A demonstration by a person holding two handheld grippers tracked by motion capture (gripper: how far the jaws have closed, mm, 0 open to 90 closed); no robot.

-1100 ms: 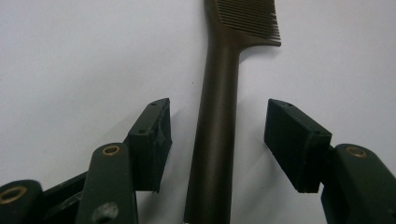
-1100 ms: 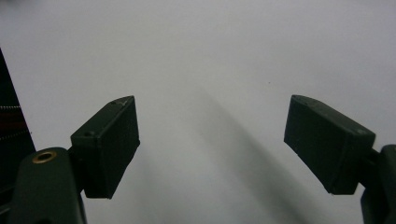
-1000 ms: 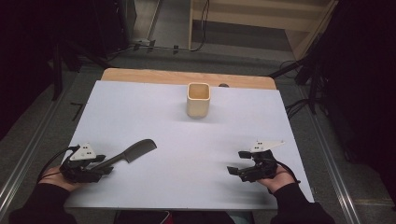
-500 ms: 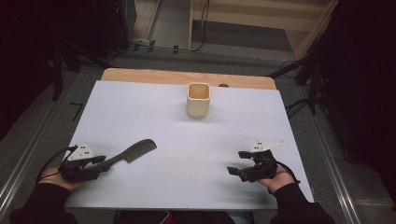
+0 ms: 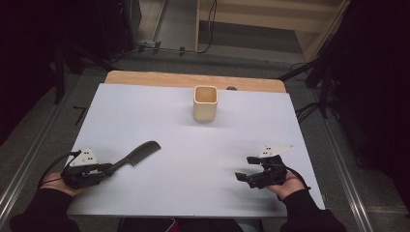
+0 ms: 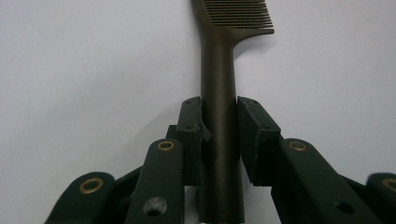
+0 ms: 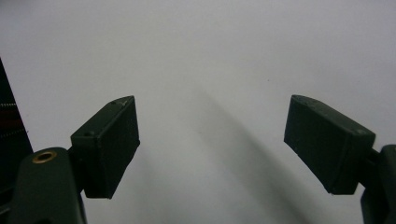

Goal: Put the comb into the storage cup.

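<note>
A dark brown comb lies on the white table sheet at the front left, teeth pointing away to the right. My left gripper is shut on its handle. In the left gripper view the handle runs straight up between the two pads, and the teeth show at the top. My right gripper rests at the front right, pointing left, open. In the right gripper view its jaws stand wide apart over the bare white sheet with nothing between them.
A tan square cup stands upright at the back middle of the sheet. A wooden table edge shows behind it. Metal rails run along both sides, and cables lie on the floor beyond.
Both hands have shifted only very slightly toward the left. The comb lies in about the same place with the left gripper still at its handle.
</note>
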